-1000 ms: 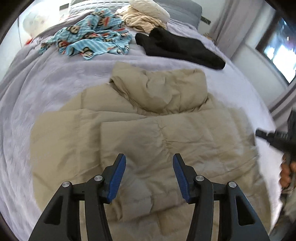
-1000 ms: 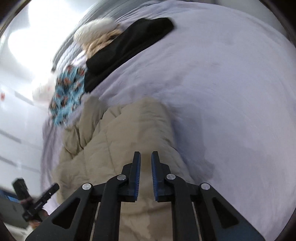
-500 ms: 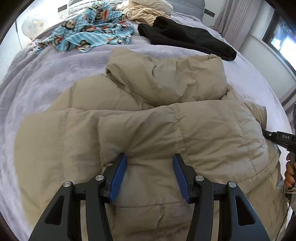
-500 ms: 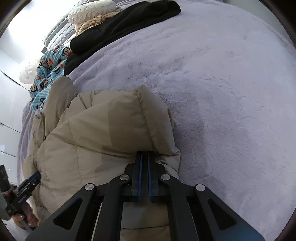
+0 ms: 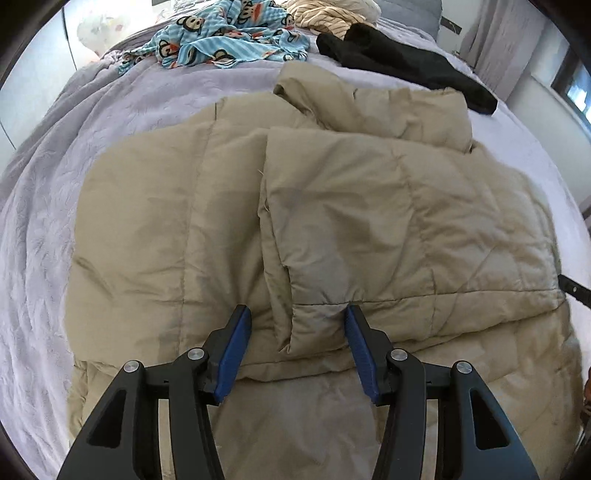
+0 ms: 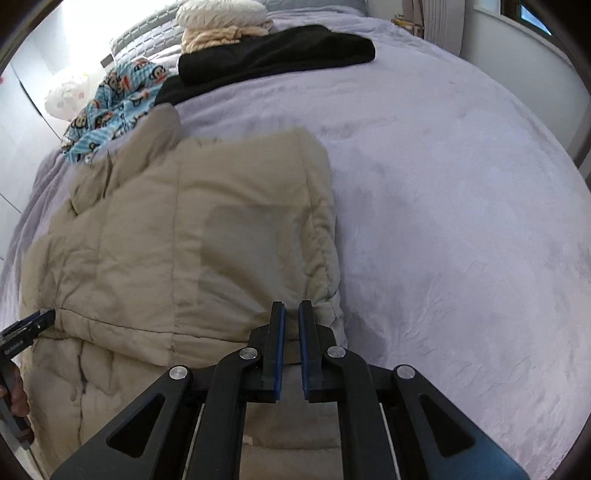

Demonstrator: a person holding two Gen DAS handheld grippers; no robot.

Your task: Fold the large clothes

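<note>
Puffer jacket [image 5: 332,229] lies mid-bed, right side folded in. Left hand-held gripper [image 5: 297,350] gapes over the flap's lower edge; right hand-held gripper [image 6: 291,350] opening, empty. Press the flap flat before folding again.

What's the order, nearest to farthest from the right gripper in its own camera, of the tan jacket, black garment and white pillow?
1. Tan jacket, right under the right gripper, leftward.
2. Black garment, far up the bed.
3. White pillow, beyond it at the headboard.

quilted matt beige jacket [image 5: 332,206] cloth lies on a soft, plush lilac blanket [image 6: 461,184] with a brushed nap.
</note>
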